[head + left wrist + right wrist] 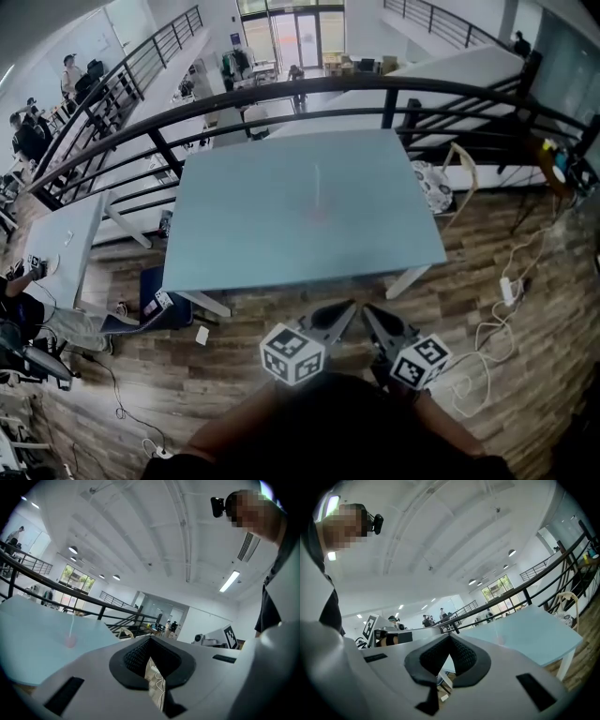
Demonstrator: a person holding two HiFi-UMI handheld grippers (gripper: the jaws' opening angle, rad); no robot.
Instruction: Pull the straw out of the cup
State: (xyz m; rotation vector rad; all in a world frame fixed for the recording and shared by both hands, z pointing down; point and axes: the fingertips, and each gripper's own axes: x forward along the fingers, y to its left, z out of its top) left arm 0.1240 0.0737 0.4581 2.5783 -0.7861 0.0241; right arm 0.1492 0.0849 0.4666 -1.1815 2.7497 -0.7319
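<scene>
A small pinkish cup [317, 214] with a thin pale straw [317, 181] standing in it sits near the middle of the light blue table [244, 244]. Both grippers hover over the wooden floor, short of the table's near edge and well away from the cup. My left gripper [349, 306] and right gripper [367, 309] point at each other, tips almost touching, each shut with nothing held. In the left gripper view the cup [70, 641] and straw [71, 627] show far off to the left of the shut left gripper [150, 639]. The right gripper [450, 637] also shows shut.
A black railing [281, 94] runs behind the table. White cables and a power strip [507, 289] lie on the floor at the right. A second pale table [66, 244] stands at the left, with a blue stool [155, 300] by the table leg.
</scene>
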